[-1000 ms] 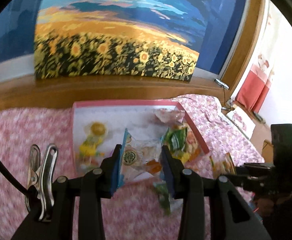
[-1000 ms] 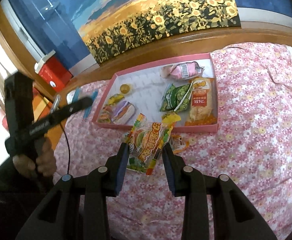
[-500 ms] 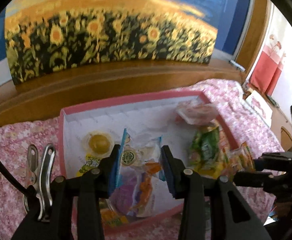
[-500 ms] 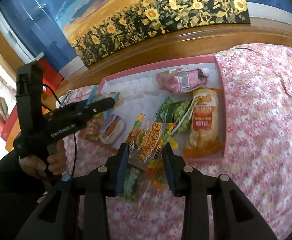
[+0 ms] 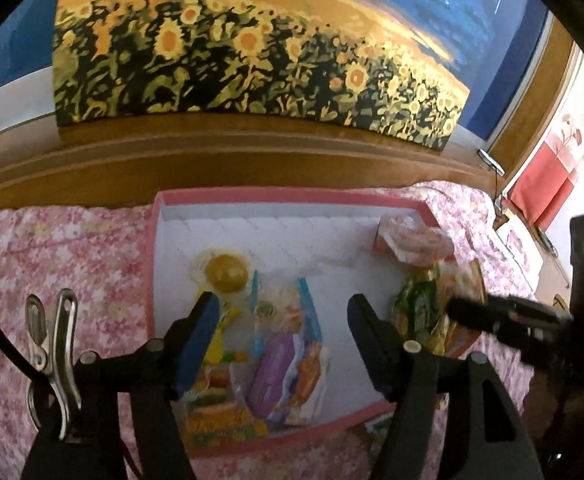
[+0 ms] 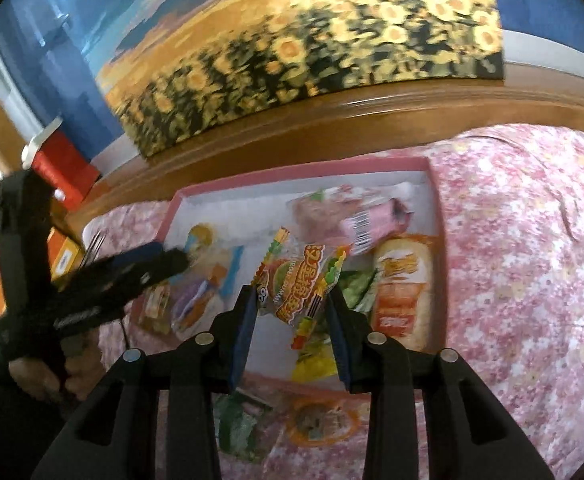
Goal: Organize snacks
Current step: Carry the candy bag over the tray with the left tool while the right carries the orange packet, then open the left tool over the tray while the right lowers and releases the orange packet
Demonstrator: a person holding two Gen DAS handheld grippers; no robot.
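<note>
Snacks point(image 5: 288, 344) in pink tray point(image 5: 154, 280), sunflower painting point(image 5: 252, 52) behind

The tray point(image 5: 154, 264) lies on the bedspread point(image 5: 60, 256) before the painting point(image 5: 252, 60), with the jelly cup point(image 5: 226, 272) at its left and the bread packet point(image 6: 401, 288) at its right.

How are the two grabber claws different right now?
The left gripper is open, its jaws having just spread apart, while the right gripper is closed on a burger gummy packet. The left gripper's snack, a clear packet with blue edges, lies loose in the pink tray; the right gripper's packet is held above the tray. Both have black arms, blue pads, and hang over the tray.
</note>
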